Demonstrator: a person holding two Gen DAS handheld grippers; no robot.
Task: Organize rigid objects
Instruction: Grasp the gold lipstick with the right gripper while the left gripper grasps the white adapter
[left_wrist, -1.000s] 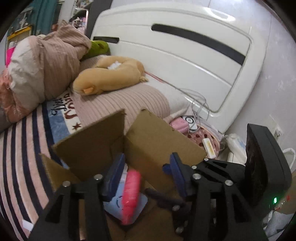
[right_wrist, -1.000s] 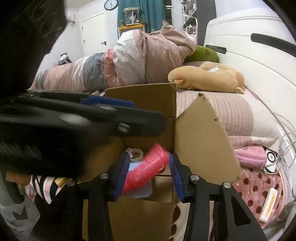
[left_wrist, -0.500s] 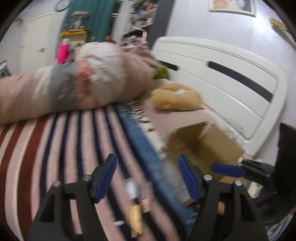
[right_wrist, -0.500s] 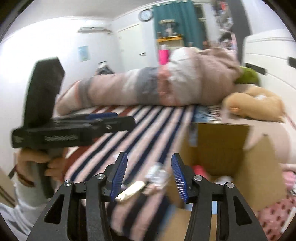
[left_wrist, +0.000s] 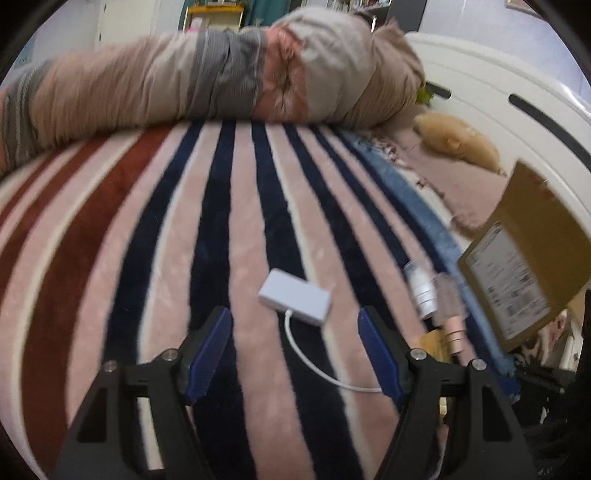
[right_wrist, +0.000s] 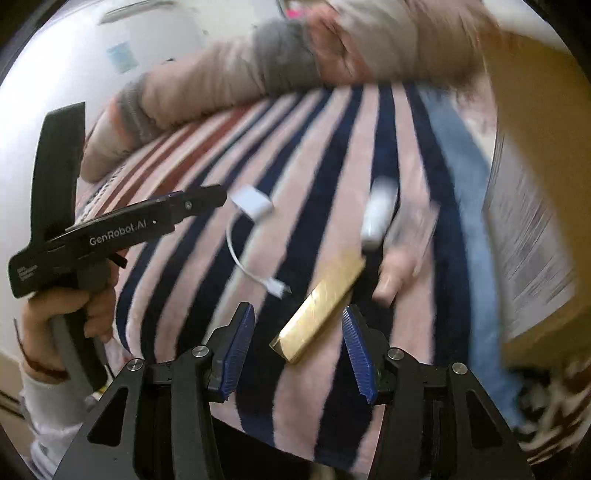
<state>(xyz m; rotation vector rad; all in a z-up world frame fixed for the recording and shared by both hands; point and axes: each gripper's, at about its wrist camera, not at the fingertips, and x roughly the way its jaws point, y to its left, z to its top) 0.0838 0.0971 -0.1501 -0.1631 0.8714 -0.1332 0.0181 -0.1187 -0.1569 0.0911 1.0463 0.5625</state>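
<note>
A white adapter box with a cable (left_wrist: 295, 301) lies on the striped blanket, just ahead of my open, empty left gripper (left_wrist: 295, 356); it also shows in the right wrist view (right_wrist: 253, 203). A gold bar-shaped box (right_wrist: 319, 301) lies between and just ahead of the fingers of my open, empty right gripper (right_wrist: 297, 354). A white tube (right_wrist: 376, 218) and a pinkish bottle (right_wrist: 400, 258) lie beside it, blurred. The cardboard box (left_wrist: 532, 258) stands at the right, also at the right edge of the right wrist view (right_wrist: 535, 184).
A rolled duvet (left_wrist: 207, 77) lies across the far side of the bed. A tan plush toy (left_wrist: 458, 142) rests by the white headboard (left_wrist: 517, 122). The left gripper's body and hand (right_wrist: 70, 236) fill the left of the right wrist view.
Both grippers have swung away from the cardboard box, where they were over a pink item, to the loose objects on the striped blanket. Both stay open.
</note>
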